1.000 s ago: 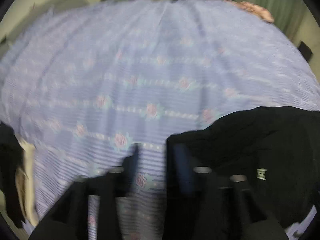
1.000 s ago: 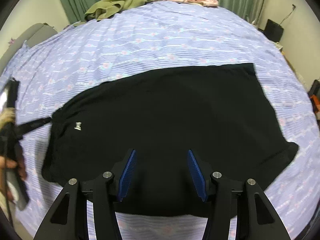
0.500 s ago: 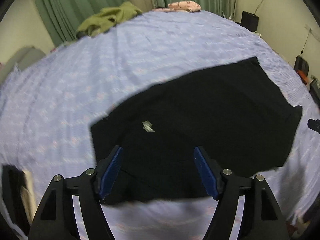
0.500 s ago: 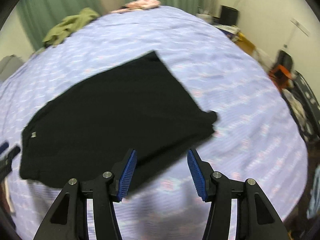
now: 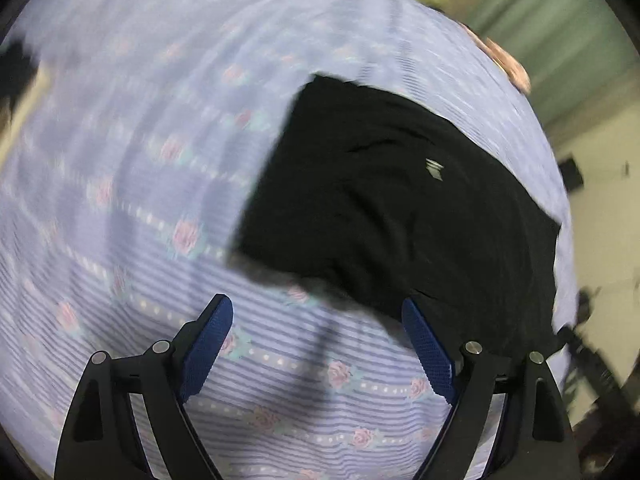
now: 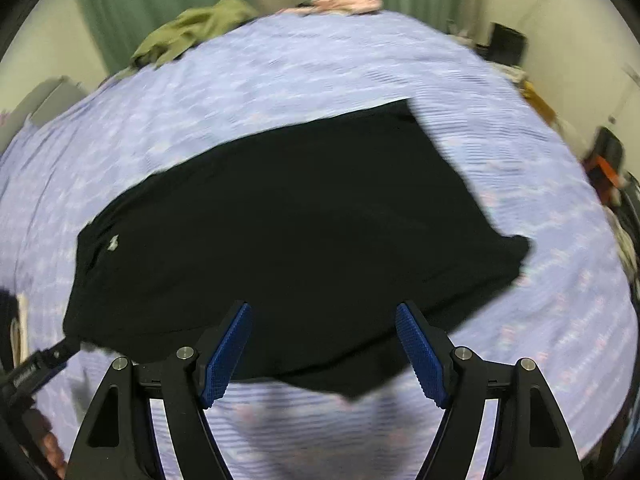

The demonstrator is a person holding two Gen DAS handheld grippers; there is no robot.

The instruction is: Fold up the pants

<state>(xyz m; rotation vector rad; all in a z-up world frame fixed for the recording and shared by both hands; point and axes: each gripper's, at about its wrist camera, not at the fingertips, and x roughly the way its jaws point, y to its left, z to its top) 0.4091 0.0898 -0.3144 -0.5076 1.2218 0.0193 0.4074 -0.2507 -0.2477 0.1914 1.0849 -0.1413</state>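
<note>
Floral bedsheet (image 6: pixel 320 72) under black pants (image 6: pixel 304 216), green garment (image 6: pixel 188 36) beyond; both tongs (image 5: pixel 316 344) (image 6: pixel 322 348) spread, empty.

Your right gripper (image 6: pixel 322 312) over black pants (image 6: pixel 296 220), jaws just widened, nothing between; pants flat on bedsheet (image 6: pixel 320 64) (blurred, probably floral).

pants (image 6: pixel 296 216): 1 | bedsheet (image 6: pixel 320 72): 1 | green garment (image 6: pixel 188 36): 1 | pink garment (image 6: pixel 348 2): 1 | tongs: 2 – left tongs (image 5: pixel 318 320), right tongs (image 6: pixel 323 326)

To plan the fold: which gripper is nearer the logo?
Left gripper: beside the pants' logo end. Right gripper: over their near edge, mid-length. Both jaws just opened further, empty.
</note>
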